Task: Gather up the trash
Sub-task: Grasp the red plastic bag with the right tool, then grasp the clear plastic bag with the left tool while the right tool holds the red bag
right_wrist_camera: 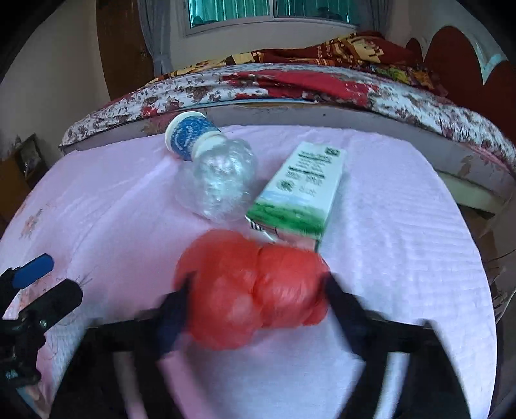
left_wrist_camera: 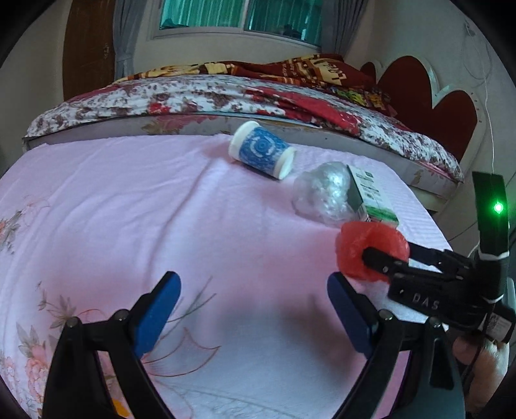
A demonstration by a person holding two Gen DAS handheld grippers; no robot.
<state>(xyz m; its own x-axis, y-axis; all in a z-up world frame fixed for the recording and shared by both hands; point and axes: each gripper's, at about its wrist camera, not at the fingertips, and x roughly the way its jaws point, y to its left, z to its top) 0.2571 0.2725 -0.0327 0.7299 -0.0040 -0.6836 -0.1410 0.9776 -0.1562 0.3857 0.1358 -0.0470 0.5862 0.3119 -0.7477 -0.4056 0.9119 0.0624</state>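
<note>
Right tongs (right_wrist_camera: 254, 309) astride red bag (right_wrist_camera: 251, 287)

Pink cloth (left_wrist_camera: 193, 209) with a flower print spread flat under me, a few soft creases in it. Behind it a bed (left_wrist_camera: 180, 93) with a floral red-and-white quilt, and a dark red patterned blanket (left_wrist_camera: 309, 69) bunched on top. Red scalloped headboard (left_wrist_camera: 419, 87) at the right. Window (left_wrist_camera: 238, 16) with teal panes on the back wall, grey curtain (left_wrist_camera: 124, 35) beside it, brown wooden door (left_wrist_camera: 88, 48) left of that.
</note>
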